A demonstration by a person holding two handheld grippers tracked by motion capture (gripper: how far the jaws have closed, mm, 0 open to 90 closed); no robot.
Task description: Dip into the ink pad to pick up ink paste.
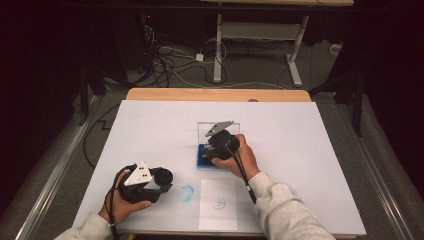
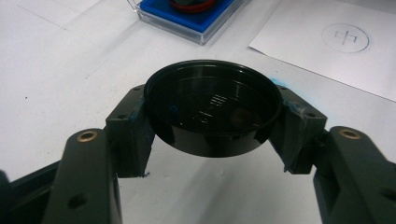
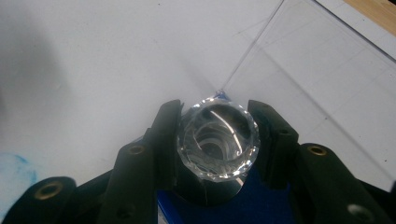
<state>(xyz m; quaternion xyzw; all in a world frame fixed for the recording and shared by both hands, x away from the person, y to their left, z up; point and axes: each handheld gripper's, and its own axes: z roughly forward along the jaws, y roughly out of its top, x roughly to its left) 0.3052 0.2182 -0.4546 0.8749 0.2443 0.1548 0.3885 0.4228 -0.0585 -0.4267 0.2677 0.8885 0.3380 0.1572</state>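
White paper covers the surface (image 1: 150, 130), with the blue ink pad case (image 1: 205, 159) as landmark. Left tool (image 1: 162, 181), near of the case, clamps a black round lid (image 2: 212, 109) by its rim: light, stiff, slick. Right tool (image 1: 212, 150), over the case, grips a faceted clear stamp (image 3: 218, 140), likely hard, slippery, chippable; hold its sides.

Both matte black two-jaw grippers, left (image 1: 161, 181) and right (image 1: 214, 150), are showing brass-ringed screw holes, grey three-cornered top plates and trailing black cables, while the person's forearms are wearing light grey fleece sleeves (image 1: 287, 210).
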